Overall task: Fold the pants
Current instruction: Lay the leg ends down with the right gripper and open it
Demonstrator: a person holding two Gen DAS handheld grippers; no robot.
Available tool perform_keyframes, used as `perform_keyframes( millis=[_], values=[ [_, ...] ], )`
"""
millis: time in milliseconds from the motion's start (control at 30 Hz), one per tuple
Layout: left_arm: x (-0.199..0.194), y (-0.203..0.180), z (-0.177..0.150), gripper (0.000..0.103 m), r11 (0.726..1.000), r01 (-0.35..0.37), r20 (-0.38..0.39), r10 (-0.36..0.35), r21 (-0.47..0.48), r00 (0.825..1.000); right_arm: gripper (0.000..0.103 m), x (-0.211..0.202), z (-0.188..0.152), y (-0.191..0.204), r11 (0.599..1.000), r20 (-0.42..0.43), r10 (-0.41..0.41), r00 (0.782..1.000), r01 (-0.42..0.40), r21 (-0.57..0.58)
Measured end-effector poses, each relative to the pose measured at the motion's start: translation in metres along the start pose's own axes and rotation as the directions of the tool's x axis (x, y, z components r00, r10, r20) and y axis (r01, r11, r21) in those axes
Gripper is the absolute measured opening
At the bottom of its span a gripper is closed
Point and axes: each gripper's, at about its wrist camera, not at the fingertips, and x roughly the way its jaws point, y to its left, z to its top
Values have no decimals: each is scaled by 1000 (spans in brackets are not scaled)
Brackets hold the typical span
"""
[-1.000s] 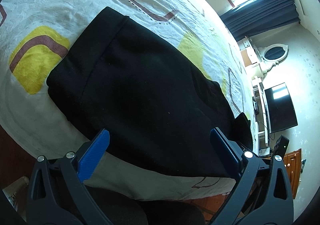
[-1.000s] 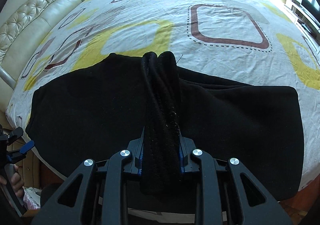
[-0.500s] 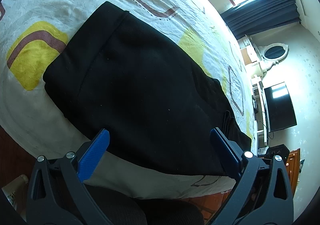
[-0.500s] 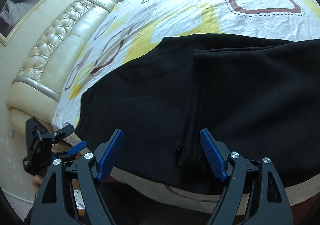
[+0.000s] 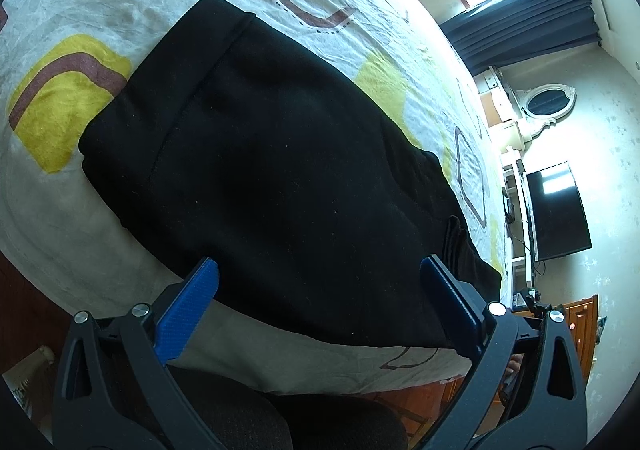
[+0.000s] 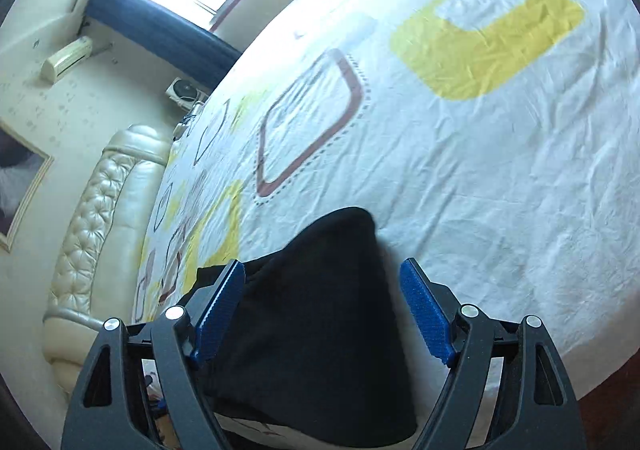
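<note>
The black pants [image 5: 280, 169] lie folded flat on the bed near its front edge. A folded-over end with stacked edges lies at their right side [image 5: 454, 246]. My left gripper [image 5: 320, 270] is open and empty, held just above the near edge of the pants. In the right wrist view, my right gripper [image 6: 320, 278] is open and empty, with a corner of the black pants [image 6: 320, 310] showing between its blue pads [image 6: 424, 310], which do not touch the cloth.
The bed sheet [image 6: 480, 129] is white with yellow and brown shapes. A padded cream headboard [image 6: 92, 217] runs along the left. A dresser with mirror [image 5: 532, 109] and a dark TV [image 5: 556, 209] stand beyond the bed. The bed's front edge drops to a wooden floor [image 5: 24, 310].
My right gripper opened and let go of the bunched pant leg, which now lies folded over the pants. It then swung right toward the bare sheet. My left gripper barely moved.
</note>
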Motion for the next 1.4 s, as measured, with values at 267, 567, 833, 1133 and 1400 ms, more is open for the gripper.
perform_keyframes(
  millis=[267,567,833,1133,1400],
  values=[
    [3,1,-3,100,1000,1,-2,-1,-6,1000,34,54,17,-37,983,-109,166,980,-156,95],
    [7,-2,-4,100,1000,-9,-6,9,7,1000,31,54,11,-44,975,-112,189,976,-173,138],
    [5,0,-3,100,1000,2,-9,-2,-10,1000,47,20,-36,-52,961,-189,254,948,-226,159],
    [4,-1,-4,100,1000,-2,-10,2,2,1000,29,15,-62,-65,967,-184,234,955,-209,144],
    [3,-4,-5,100,1000,4,-14,-4,5,1000,63,11,-34,-56,947,-117,291,950,-269,178]
  ],
)
